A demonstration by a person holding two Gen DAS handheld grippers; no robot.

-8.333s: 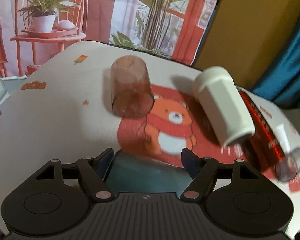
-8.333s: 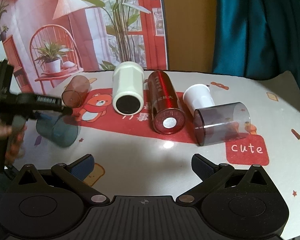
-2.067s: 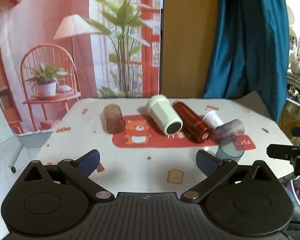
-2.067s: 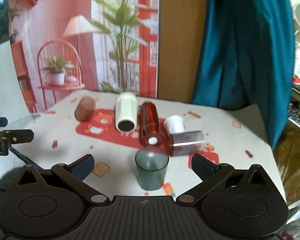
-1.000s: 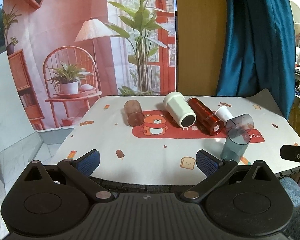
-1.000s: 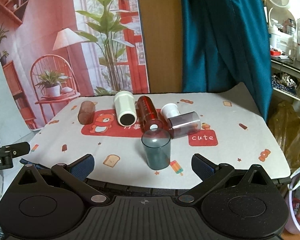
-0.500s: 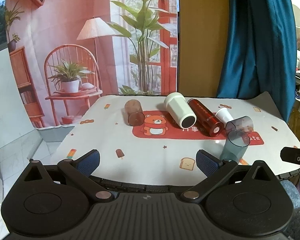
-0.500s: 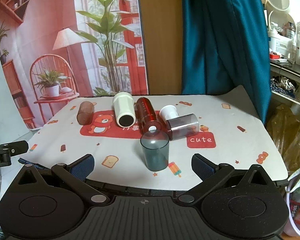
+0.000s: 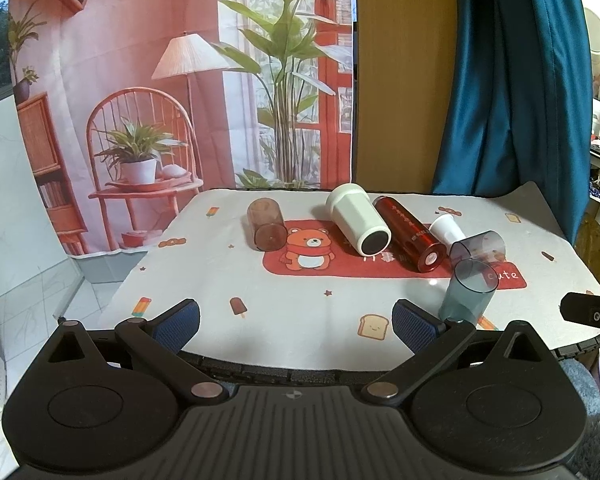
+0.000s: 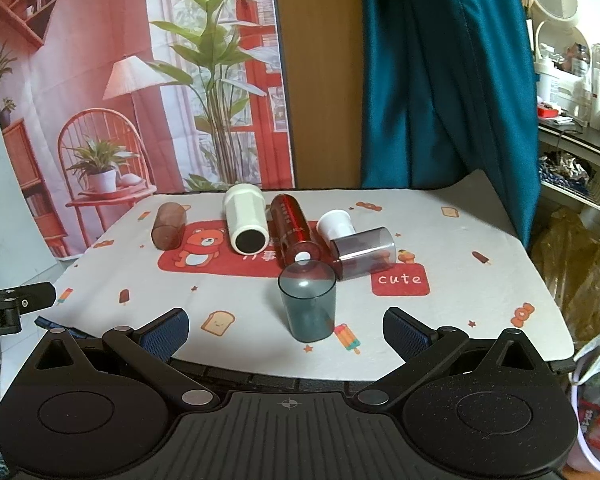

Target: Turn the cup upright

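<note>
Near front table edge (image 10: 340, 372): teal cup (image 10: 307, 306) upright, untouched.

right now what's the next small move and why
Probably bring the right gripper forward toward the grey cup. The teal cup stands upright with both grippers open and back from it, while the grey cup lies on its side just behind.

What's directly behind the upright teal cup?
Behind the teal cup lie the red bottle and the clear grey cup, both on their sides. The bottle's cap end shows partly through the teal rim.
</note>
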